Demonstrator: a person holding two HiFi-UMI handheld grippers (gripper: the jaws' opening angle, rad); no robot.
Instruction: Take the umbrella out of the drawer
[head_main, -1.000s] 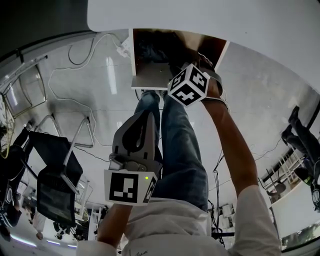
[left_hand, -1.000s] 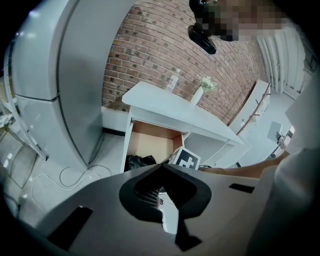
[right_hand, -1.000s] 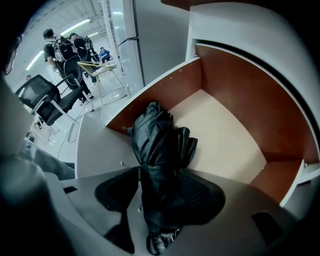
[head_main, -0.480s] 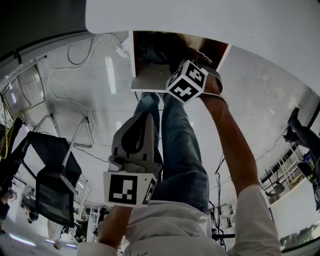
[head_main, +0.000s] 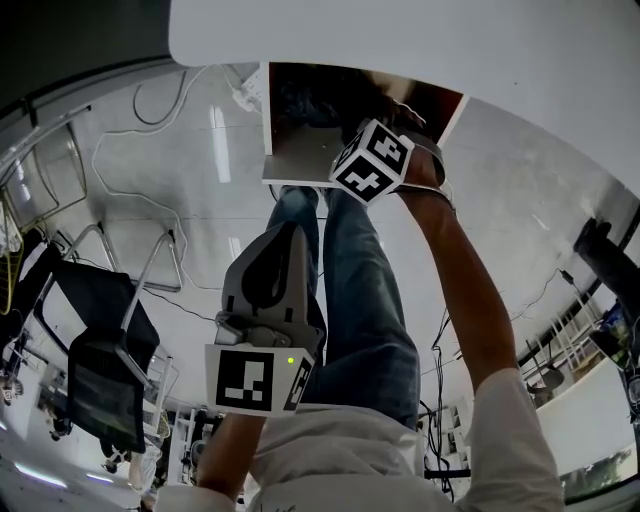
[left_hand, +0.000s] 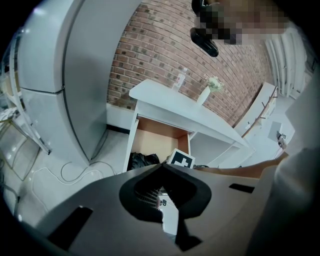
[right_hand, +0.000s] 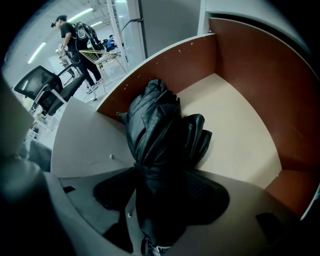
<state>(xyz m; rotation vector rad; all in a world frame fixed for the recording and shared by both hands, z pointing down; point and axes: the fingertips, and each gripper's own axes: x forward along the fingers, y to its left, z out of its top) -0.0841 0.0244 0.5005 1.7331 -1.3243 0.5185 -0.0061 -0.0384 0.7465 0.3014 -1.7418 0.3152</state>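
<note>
My R gripper (right_hand: 162, 175) is down in the open drawer (right_hand: 260, 90), jaws wide and just been opening. The folded black umbrella (right_hand: 160, 130) lies between them, unclamped. L gripper (left_hand: 161, 167) is closed, empty. Risk: I pinch loose fabric only, so it slips on lift.

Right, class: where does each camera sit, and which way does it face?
Head view: on the head, looking steeply down at the drawer; legs, right forearm, left gripper show.
Left gripper view: on that gripper, facing the white desk; its shut jaws show.
Right gripper view: on the right gripper, pointing into the drawer; jaws, just opening, straddle the umbrella.
Shared: the drawer, all three.
</note>
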